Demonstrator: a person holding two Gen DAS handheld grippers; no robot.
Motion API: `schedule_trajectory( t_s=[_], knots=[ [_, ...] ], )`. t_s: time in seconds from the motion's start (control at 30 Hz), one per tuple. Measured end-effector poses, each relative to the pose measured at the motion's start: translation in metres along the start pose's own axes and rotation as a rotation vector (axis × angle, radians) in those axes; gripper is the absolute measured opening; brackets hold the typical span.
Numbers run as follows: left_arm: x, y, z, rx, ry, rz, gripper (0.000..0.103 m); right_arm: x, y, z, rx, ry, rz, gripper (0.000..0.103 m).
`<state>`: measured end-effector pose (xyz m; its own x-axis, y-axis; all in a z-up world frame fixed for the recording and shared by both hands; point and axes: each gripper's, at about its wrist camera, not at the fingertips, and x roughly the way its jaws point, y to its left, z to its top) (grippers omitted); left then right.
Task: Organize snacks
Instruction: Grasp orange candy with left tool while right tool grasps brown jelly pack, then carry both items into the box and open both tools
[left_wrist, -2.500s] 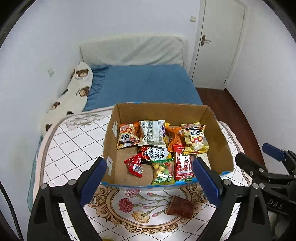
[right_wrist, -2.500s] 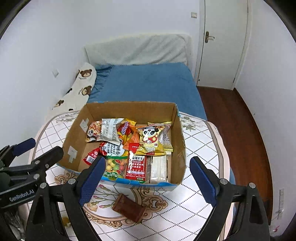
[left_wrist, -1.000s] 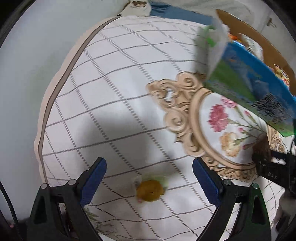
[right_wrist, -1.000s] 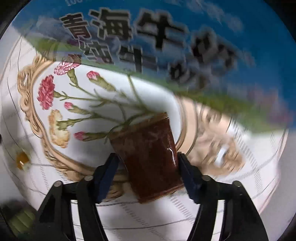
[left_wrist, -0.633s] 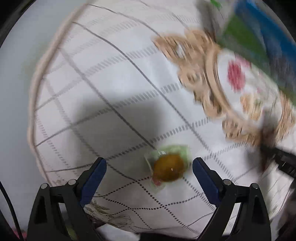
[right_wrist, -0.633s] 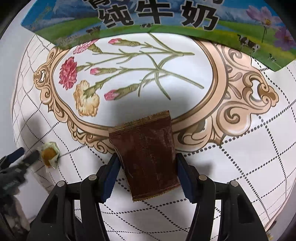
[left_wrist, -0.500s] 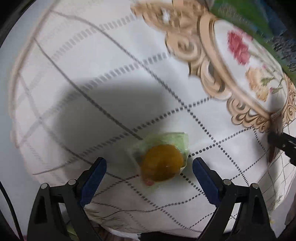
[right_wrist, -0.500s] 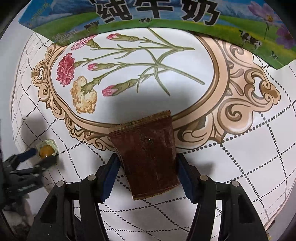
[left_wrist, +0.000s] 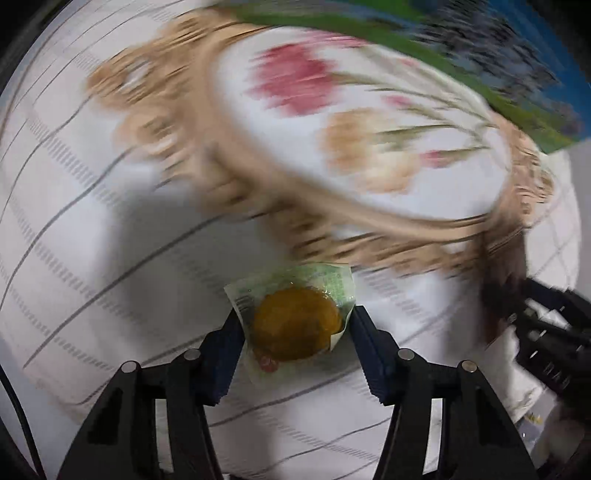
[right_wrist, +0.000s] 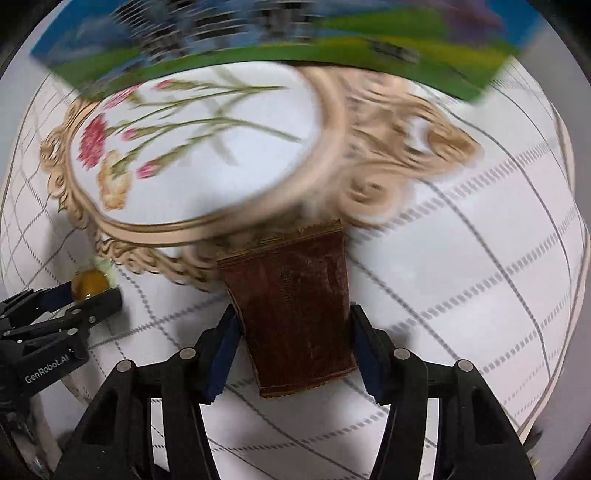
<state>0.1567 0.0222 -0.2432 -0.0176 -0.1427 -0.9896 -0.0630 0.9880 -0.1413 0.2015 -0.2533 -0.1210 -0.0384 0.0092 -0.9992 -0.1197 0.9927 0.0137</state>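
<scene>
A small orange-yellow snack in a clear green-edged wrapper (left_wrist: 295, 321) sits between the fingers of my left gripper (left_wrist: 295, 328), which is shut on it; it also shows in the right wrist view (right_wrist: 88, 284). A dark brown snack packet (right_wrist: 295, 314) sits between the fingers of my right gripper (right_wrist: 293, 328), which is shut on it. Both snacks are at the tablecloth (right_wrist: 461, 295). The snack box (right_wrist: 258, 40) stands behind, only its blue and green printed side showing.
The tablecloth is white with a grey grid and a tan oval frame with flowers (right_wrist: 110, 155). The right gripper body (left_wrist: 546, 343) shows at the right edge of the left wrist view, the left gripper body (right_wrist: 40, 332) at the left of the right wrist view.
My left gripper has moved onto the orange snack and closed on it. My right gripper has stayed shut on the brown packet. Both views are blurred by motion now.
</scene>
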Motion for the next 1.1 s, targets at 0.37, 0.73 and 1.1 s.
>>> schedule_trajectory(
  t_s=[0.37, 0.73, 1.1],
  knots=[
    [0.014, -0.055, 0.012, 0.145, 0.030, 0.074, 0.058, 0.010, -0.026, -0.012, 0.066, 0.031, -0.003, 0.070],
    [0.008, -0.044, -0.007, 0.126, 0.017, 0.087, 0.041, -0.015, 0.019, -0.045, 0.045, -0.043, -0.021, 0.060],
    [-0.085, -0.038, 0.013, 0.095, -0.088, -0.068, 0.041, -0.112, 0.006, -0.034, 0.078, -0.167, 0.160, 0.060]
  ],
)
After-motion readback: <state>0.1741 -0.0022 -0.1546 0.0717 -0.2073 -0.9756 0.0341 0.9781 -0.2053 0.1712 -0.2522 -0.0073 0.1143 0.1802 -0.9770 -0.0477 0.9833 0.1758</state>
